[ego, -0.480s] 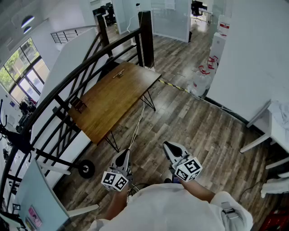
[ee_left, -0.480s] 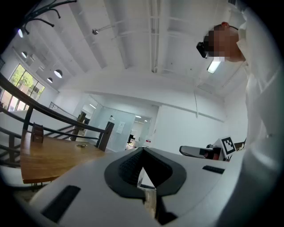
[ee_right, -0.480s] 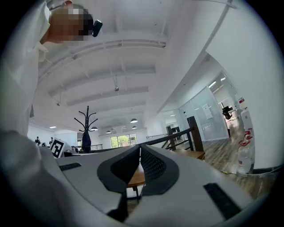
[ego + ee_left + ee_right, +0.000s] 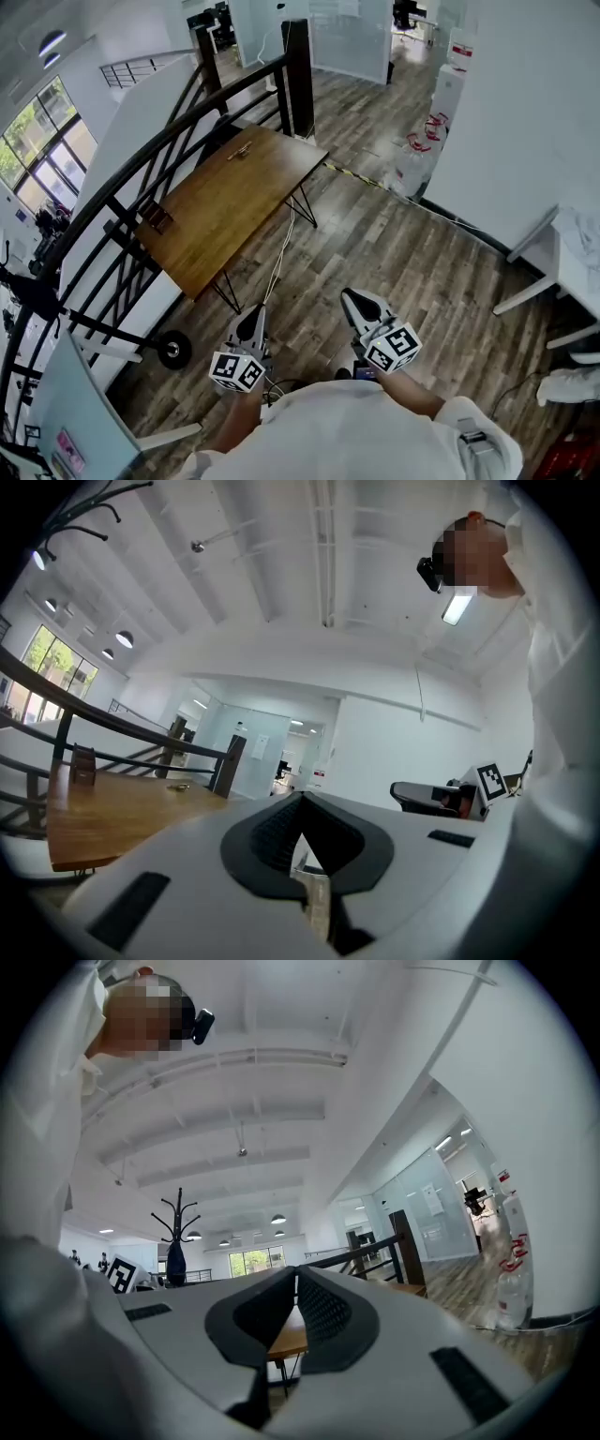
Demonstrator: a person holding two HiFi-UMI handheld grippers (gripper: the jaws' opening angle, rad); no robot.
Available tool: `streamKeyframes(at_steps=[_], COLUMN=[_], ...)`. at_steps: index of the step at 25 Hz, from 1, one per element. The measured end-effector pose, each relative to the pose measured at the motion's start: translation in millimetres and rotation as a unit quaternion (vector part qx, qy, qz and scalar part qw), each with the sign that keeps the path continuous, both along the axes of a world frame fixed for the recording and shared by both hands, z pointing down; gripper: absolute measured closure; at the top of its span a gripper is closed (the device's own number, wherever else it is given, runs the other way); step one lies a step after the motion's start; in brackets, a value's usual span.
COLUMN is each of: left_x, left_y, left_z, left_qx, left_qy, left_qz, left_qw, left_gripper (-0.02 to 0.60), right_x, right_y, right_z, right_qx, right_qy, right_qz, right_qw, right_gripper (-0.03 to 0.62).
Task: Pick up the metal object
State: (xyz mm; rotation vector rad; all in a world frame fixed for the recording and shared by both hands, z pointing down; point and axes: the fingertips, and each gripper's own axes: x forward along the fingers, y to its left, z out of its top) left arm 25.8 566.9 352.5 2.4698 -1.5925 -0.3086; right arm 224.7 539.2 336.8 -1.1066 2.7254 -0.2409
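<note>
You're standing on open plank floor, well short of anything to grab. The black railing runs up your left side, and the long wooden table sits just inside it, angled away from you. My read: this is the approach, nothing more.

A pale cable trails across the floor from the table's near legs toward your feet. It could catch a foot as you walk in.

Both tools are tucked close to your chest, noses pointing forward, which looks like a carrying pose rather than a reach. The left gripper has its jaws pressed tip to tip with nothing between them. The right gripper is the same, pads meeting at the front and empty. Either one will need to spread before it can take anything.

On the table, a small dark block stands near the railing-side edge, about midway along. Not your target, I'd say.

The metal object is the little brassy thing lying flat at the table's far end, well apart from both tools. It's too small here to make out its shape.
</note>
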Motion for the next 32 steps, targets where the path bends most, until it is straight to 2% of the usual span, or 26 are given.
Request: streamKeyframes(at_steps=[8,17,24,32], left_x=[28.7,70.5,64.5,45.5], left_y=[-24.1,-40.6,-81.4,-184.0], left_z=[-6.4,14.2,29.4,34.6], left_qx=[0.004,-0.027,-0.044,-0.027], left_qy=[-0.004,-0.002,0.005,0.028], left_qz=[-0.008,-0.013,-0.007,0.005], left_qw=[1.0,0.9995,0.999,0.9992], left_gripper=[0.571,0.571,0.571,0.571], right_x=[36.2,81.3,77.3,71.2], right_y=[-21.4,-44.8,-76.6,-170.8], right_z=[2.5,29.8,44.7,34.1], right_qx=[-0.007,-0.043,-0.052,-0.034], right_qy=[-0.004,-0.001,0.005,0.024], right_qz=[-0.003,-0.018,-0.013,0.015], right_qw=[1.0,0.999,0.999,0.999], right_gripper=[0.566,0.566,0.566,0.566])
